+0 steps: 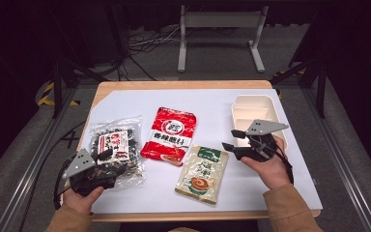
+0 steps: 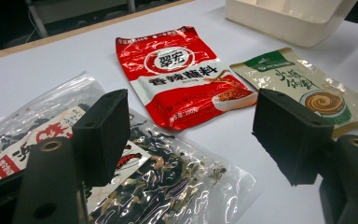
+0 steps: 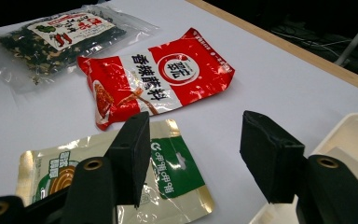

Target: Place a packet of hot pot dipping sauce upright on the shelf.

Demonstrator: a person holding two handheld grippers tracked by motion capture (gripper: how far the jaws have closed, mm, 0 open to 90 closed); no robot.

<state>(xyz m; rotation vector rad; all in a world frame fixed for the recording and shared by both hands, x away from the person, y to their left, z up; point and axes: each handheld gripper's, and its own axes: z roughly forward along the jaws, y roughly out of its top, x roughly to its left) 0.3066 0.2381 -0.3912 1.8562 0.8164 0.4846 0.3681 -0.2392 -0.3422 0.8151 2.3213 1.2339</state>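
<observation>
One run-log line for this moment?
left gripper: open, over clear bag | right gripper: open, empty, above green pouch | red pouch: untouched | tray: empty

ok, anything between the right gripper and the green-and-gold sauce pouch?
Nothing visible. The right gripper, jaws open, sits just right of the green-and-gold sauce pouch with bare white table cover between them. The white divided tray lies behind the gripper.

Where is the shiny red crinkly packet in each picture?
High view: the shiny red plastic packet lies mid-table, between the two other bags.
Left gripper view: upper middle, beyond the jaws.
Right gripper view: upper middle, above the left jaw.
Shared landmark: the green-topped beige sauce pouch beside it.
</observation>
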